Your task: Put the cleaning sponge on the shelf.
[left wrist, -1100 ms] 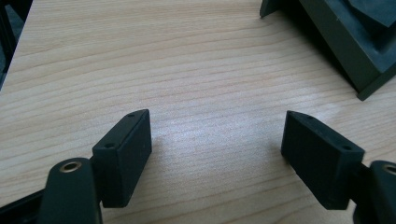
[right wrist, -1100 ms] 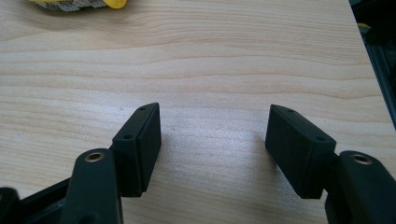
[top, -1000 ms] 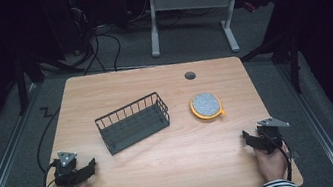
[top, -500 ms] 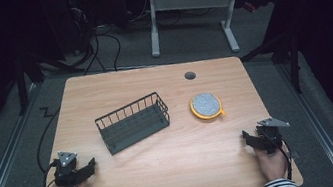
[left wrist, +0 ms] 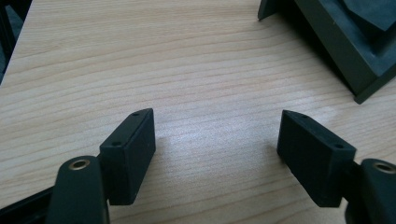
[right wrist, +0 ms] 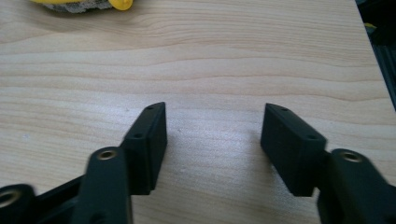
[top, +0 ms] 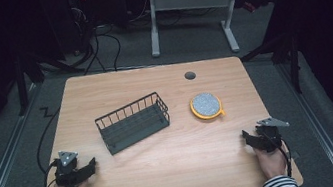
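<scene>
Basket (top: 133,122) of dark wire and the yellow-rimmed scrubbing pad (top: 206,105) are the nearest things to work with, and neither is held. Both pairs of fingers stand apart over bare wood: in the left gripper view the left gripper (left wrist: 217,140) has nothing between its fingers, and the right gripper view shows the same of the right gripper (right wrist: 214,140). In the high view the left gripper (top: 73,170) rests near the front left corner of the worktop (top: 103,91) and the right gripper (top: 261,137) near the front right.

Outward from the left fingers, a corner of the basket lies ahead and to the right, apart from them. Outward from the right fingers, the pad sits well ahead, its yellow edge at the top of the right gripper view.

Judging by looks, the basket is light and stiff; its thin top rim wire should pinch securely, though a grip at one end may tip it. The pad looks light and somewhat soft, low and flat, so it is best taken across its rim or by the small yellow tab.
</scene>
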The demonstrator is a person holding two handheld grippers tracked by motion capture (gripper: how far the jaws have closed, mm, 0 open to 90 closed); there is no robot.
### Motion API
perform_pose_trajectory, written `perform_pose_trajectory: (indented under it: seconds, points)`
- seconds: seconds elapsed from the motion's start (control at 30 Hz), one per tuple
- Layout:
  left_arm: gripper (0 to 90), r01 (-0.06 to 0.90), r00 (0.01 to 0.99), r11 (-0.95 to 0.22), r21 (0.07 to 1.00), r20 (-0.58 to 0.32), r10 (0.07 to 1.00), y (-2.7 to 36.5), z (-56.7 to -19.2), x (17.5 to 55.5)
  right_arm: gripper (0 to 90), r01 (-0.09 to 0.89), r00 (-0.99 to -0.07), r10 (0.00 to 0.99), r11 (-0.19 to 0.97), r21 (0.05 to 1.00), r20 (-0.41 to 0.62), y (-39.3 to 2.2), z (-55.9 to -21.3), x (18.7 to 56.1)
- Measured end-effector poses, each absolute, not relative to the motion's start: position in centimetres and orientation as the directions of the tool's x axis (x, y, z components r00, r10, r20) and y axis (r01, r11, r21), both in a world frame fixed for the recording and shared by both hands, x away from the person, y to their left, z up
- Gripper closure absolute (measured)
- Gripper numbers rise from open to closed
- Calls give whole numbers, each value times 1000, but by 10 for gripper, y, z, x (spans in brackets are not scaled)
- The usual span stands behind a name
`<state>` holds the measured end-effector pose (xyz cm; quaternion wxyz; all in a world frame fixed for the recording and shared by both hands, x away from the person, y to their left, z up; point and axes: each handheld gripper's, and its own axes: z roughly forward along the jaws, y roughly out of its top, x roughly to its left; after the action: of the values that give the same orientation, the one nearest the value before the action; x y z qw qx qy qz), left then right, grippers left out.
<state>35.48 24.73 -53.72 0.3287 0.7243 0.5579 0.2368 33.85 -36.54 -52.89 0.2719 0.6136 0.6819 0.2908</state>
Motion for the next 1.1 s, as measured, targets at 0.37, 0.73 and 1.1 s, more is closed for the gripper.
perform_pose_trajectory:
  seconds: [0.37,0.73,1.1]
  points:
    - [264,656,292,-159,738,-54,955,246,-535,354,556,661,-159,986,65,747,55,-360,-519,337]
    - [263,648,383,-241,723,-36,923,223,-521,352,569,620,-259,963,101,778,81,-345,-500,345]
    - [301,626,425,-273,731,-26,905,203,-511,352,610,602,-346,935,159,783,76,-323,-484,357]
